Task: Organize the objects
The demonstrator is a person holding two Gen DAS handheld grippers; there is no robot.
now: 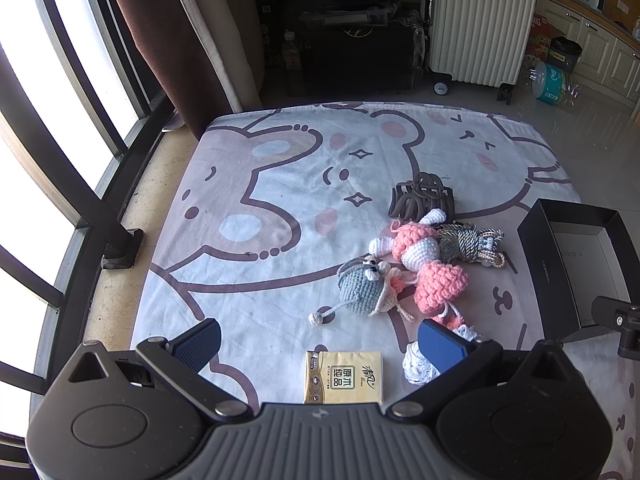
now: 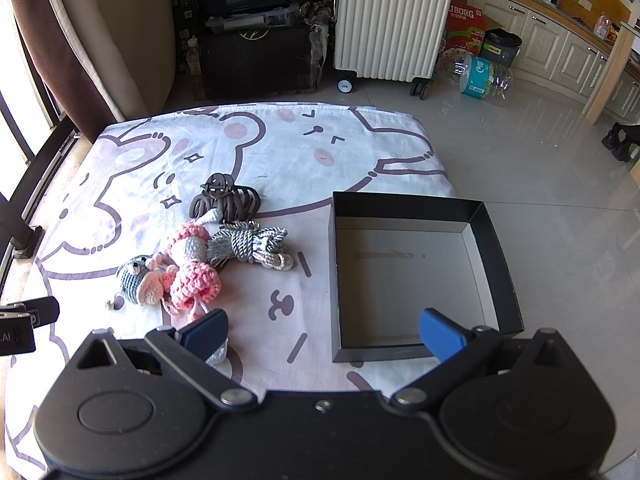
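My left gripper (image 1: 320,344) has jaws wide, empty; tissue pack (image 1: 344,377) lies flat right between them, long axis pointing away from me. Right gripper (image 2: 322,330) also wide, empty, over near edge of black box (image 2: 496,240), so left's nearer the pack

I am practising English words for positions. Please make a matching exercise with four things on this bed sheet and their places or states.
Things:
1. black box
2. tissue pack
3. brown hair claw
4. grey crochet mouse

Places or states:
A. between the open left tongs
B. empty, at the sheet's right edge
C. leftmost of the toy pile
D. farthest of the pile, behind the pink crochet doll

Pairs: 1-B, 2-A, 3-D, 4-C
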